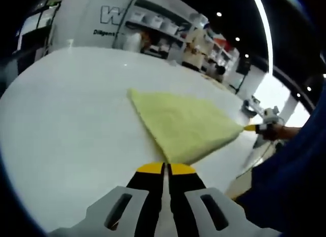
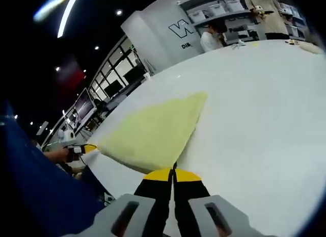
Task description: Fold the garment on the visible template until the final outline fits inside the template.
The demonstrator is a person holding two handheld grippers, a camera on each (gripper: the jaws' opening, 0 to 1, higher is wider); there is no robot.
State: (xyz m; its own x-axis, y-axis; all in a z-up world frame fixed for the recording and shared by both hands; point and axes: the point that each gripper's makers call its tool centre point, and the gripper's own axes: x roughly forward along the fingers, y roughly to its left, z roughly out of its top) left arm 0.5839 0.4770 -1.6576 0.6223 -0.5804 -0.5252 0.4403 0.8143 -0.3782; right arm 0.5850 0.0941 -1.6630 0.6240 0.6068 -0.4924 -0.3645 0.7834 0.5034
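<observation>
Left gripper (image 1: 166, 168): jaws pressed together, pinching the near corner of the yellow cloth (image 1: 186, 125). Right gripper (image 2: 173, 174): jaws likewise closed on the opposite corner of the same cloth (image 2: 153, 132). In the left gripper view, the right gripper's yellow tip (image 1: 249, 128) meets the cloth's far corner; in the right gripper view, the left gripper's tip (image 2: 89, 148) meets the other.

The cloth lies spread on the white table (image 1: 66, 114), forming a triangular shape with its third corner pointing away. No template outline can be made out on the table.

Progress, judged: the cloth appears already folded at least once. Further folds and a fit check remain.
</observation>
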